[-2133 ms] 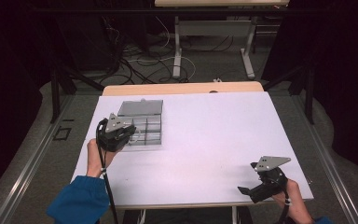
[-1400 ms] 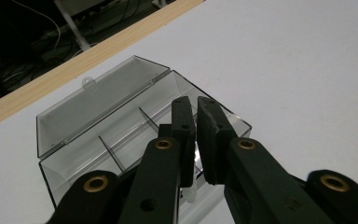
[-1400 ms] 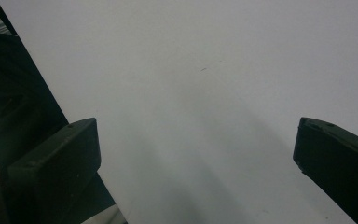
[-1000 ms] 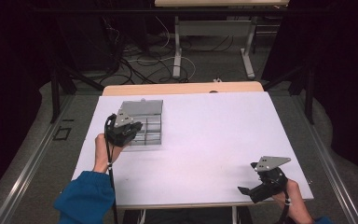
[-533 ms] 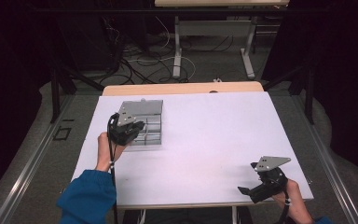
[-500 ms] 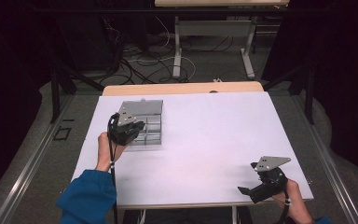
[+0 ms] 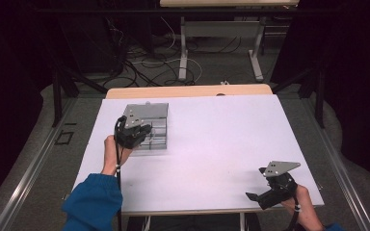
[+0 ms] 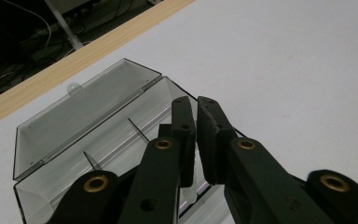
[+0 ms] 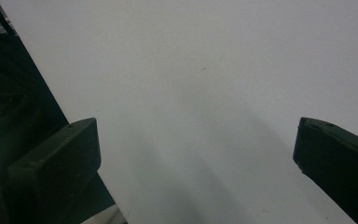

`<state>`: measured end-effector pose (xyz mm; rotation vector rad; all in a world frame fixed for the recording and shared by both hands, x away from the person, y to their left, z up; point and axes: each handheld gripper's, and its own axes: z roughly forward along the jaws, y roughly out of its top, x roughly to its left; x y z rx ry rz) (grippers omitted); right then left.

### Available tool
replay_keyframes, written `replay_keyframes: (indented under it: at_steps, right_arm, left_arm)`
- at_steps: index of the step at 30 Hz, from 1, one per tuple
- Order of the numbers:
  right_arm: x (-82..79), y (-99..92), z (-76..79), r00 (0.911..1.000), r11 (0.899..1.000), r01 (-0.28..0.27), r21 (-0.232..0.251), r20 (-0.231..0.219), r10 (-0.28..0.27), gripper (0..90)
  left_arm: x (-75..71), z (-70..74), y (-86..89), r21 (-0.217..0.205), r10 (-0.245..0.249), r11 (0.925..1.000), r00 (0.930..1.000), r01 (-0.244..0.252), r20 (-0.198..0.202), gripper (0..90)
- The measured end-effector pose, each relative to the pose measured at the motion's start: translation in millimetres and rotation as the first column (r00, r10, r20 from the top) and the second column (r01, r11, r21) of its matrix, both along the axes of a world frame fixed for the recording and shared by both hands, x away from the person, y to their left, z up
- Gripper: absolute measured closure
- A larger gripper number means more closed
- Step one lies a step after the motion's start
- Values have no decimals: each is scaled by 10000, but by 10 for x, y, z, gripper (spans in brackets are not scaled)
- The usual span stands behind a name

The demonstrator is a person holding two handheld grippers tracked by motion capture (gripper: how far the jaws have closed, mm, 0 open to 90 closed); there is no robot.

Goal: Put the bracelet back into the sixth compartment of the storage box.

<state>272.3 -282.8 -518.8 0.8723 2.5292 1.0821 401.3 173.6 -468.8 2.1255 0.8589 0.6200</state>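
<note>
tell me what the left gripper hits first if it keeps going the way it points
Probably the clear box. The left gripper has its fingers nearly together, aimed down into the open box, lid lying back beyond. It would likely meet the box's inside or a divider first, though depth is hard to judge.

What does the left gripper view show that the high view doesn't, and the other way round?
The left gripper view alone reveals that the left tongs are nearly shut, over the box's thin dividers. The high view alone takes in the right tongs, the blue sleeve and floor cables. Both show the clear box with its lid open on the white table.
</note>
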Motion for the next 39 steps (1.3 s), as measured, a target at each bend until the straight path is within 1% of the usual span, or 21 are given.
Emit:
replay_keyframes:
  at_steps: [1,5,6,7,8,9,12,14,17,20,21,24,25,30,32,33,34,35,37,38,39]
  right_arm:
    - [0,0,0,10000,10000,1,-1,-2,-1,1]
    - [-1,0,1,10000,10000,4,4,-6,-4,1]
    - [0,-4,9,9999,9999,-48,-95,-101,47,0]
    - [0,0,0,10000,10000,-7,11,-5,7,1]
    - [-1,0,0,10000,10000,2,1,-4,-2,1]
    - [0,0,0,10000,10000,2,3,-2,-2,1]
    - [1,0,0,10000,10000,4,-3,-3,-4,1]
    - [-1,-2,5,10000,10000,-19,-62,-44,19,1]
    - [0,0,1,10000,10000,2,-11,-7,-2,1]
    - [-3,0,2,10000,10000,29,-22,13,-29,1]
    - [-1,0,1,10000,10000,-1,-3,-1,1,1]
    - [-5,-2,5,10000,10000,46,-58,12,-46,1]
    - [-2,-1,2,10000,10000,14,-19,8,-14,1]
    - [-1,-2,1,10000,10000,4,-3,13,-4,1]
    - [-1,-2,2,10000,10000,4,-3,10,-4,1]
    - [-2,-2,2,10000,10000,4,-4,11,-4,1]
    - [-2,-2,2,10000,10000,4,-3,11,-4,1]
    - [-2,-2,2,10000,10000,8,-1,9,-8,1]
    - [-2,-2,2,10000,10000,9,0,9,-9,1]
    - [-2,-2,2,10000,10000,10,-1,11,-10,1]
    - [-2,-2,2,10000,10000,14,-1,12,-14,1]
  left_arm:
    - [3,-8,-8,-55,38,10000,10000,-38,-4,864]
    - [32,-32,-24,-38,9,10000,10000,-9,-68,864]
    - [39,-39,-29,-44,13,10000,10000,-13,-82,864]
    - [44,-45,-33,-33,30,10000,9999,-30,-108,864]
    - [51,-57,-40,-107,33,9999,9999,-34,-106,864]
    - [56,-54,-36,8,15,10000,9998,-14,-185,864]
    - [73,-76,-48,-101,-18,9999,9997,16,-259,863]
    - [84,-89,-52,-89,-23,10000,9996,20,-265,863]
    - [100,-109,-64,-112,-39,9999,9994,35,-336,863]
    - [115,-132,-77,-60,-33,10000,9993,31,-375,863]
    - [120,-146,-84,-66,7,10000,9995,-9,-301,863]
    - [123,-155,-83,92,-55,9999,9985,60,-552,863]
    - [127,-173,-92,33,36,10000,9991,-35,-420,863]
    - [144,-203,-105,131,0,9999,9985,7,-546,863]
    - [149,-224,-120,59,-12,10000,9987,15,-517,863]
    - [152,-229,-124,101,-11,9999,9987,16,-516,863]
    - [154,-218,-117,210,-120,9997,9974,135,-704,863]
    - [155,-238,-130,129,-16,9999,9985,23,-538,863]
    - [158,-246,-134,126,-45,9999,9984,52,-562,863]
    - [160,-248,-134,204,-63,9998,9983,75,-577,863]
    - [161,-242,-132,234,-145,9996,9969,163,-772,863]
